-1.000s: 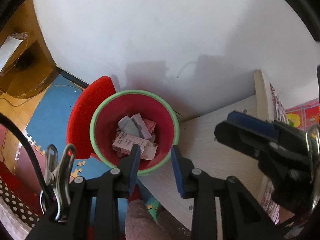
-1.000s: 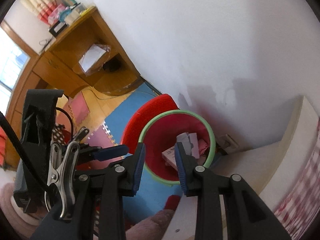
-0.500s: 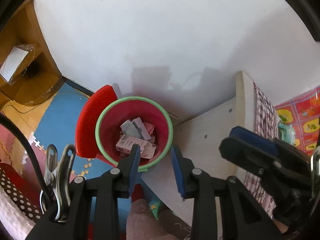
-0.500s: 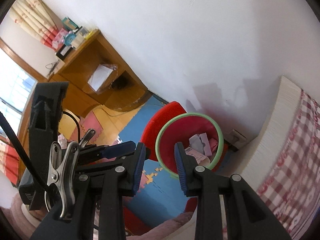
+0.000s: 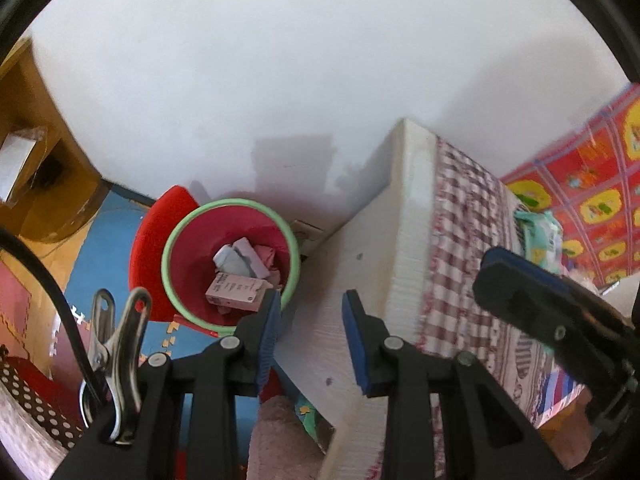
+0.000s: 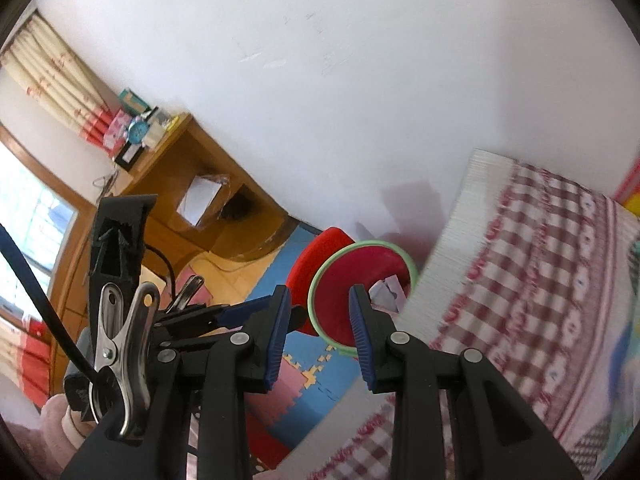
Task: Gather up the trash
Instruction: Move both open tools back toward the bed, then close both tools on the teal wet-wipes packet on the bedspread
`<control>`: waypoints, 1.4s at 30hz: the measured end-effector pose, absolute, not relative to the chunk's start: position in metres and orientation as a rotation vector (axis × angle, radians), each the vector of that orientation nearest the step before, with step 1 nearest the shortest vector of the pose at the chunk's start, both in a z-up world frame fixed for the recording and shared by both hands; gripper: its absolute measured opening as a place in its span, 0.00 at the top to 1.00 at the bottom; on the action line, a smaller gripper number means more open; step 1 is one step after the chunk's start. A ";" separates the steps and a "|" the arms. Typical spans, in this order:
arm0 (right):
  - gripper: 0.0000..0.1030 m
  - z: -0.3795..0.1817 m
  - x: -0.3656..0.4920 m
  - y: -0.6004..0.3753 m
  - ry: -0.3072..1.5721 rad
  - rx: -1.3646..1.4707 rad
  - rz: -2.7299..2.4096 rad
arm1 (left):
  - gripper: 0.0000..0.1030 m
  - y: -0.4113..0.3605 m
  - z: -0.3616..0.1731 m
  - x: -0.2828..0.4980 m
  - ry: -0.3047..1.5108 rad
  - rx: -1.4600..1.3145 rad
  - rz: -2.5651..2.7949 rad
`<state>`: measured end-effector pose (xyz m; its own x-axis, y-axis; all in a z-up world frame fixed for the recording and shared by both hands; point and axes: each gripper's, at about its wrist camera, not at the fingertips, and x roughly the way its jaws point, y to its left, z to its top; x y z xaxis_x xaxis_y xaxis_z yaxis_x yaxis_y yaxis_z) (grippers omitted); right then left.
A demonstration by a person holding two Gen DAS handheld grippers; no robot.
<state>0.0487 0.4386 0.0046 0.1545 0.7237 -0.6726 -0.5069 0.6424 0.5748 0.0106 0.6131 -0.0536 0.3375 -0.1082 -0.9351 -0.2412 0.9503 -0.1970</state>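
A red bin with a green rim [image 5: 230, 204] stands on the floor against the white wall, beside the bed end. Inside lie a pink carton [image 5: 236, 292] and crumpled paper scraps [image 5: 240, 258]. My left gripper [image 5: 311, 304] hangs high above the bin's near edge and points steeply down. Its blue pads are apart with nothing between them. The right wrist view shows the same bin [image 6: 340, 300] lower and farther off. My right gripper [image 6: 318, 300] is open and empty too, held to the right of the left one.
A red lid [image 5: 152, 248] leans behind the bin. A bed with a checked sheet [image 5: 460, 240] and a white end board [image 5: 360, 280] fills the right. A wooden desk [image 6: 192, 184] stands at the left wall, and foam mats [image 6: 304, 364] cover the floor.
Both grippers have risen and drawn back from the bin, which now looks smaller. The checked bed has come into view. Both jaws stand as wide as before.
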 end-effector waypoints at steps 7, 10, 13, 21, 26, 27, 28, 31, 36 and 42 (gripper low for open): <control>0.69 0.016 0.039 0.381 1.075 0.295 0.820 | 0.69 0.570 -0.037 0.017 1.224 -0.268 0.026; 0.69 0.020 0.035 0.352 1.064 0.321 0.783 | 0.69 0.548 -0.032 0.018 1.223 -0.244 -0.007; 0.69 0.023 0.031 0.333 1.057 0.341 0.750 | 0.69 0.531 -0.029 0.021 1.228 -0.229 -0.041; 0.69 0.024 0.027 0.267 1.044 0.388 0.654 | 0.69 0.477 -0.024 0.031 1.236 -0.177 -0.106; 0.69 0.019 0.025 0.229 1.043 0.417 0.595 | 0.69 0.444 -0.021 0.038 1.238 -0.142 -0.145; 0.69 0.018 0.025 0.222 1.042 0.421 0.586 | 0.69 0.437 -0.021 0.040 1.240 -0.134 -0.153; 0.69 0.018 0.025 0.215 1.042 0.425 0.577 | 0.69 0.431 -0.022 0.042 1.241 -0.128 -0.159; 0.69 0.013 0.024 0.192 1.042 0.436 0.543 | 0.69 0.409 -0.022 0.049 1.242 -0.099 -0.181; 0.69 0.002 0.023 0.158 1.056 0.473 0.490 | 0.68 0.377 -0.025 0.056 1.244 -0.062 -0.214; 0.69 -0.017 0.027 0.127 1.079 0.495 0.435 | 0.67 0.343 -0.035 0.068 1.254 -0.032 -0.245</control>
<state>0.0269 0.1273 -0.0169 0.4084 0.5616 -0.7196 -0.0947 0.8102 0.5785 0.0679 0.3435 -0.0354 0.2894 -0.2007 -0.9360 0.1662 0.9735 -0.1573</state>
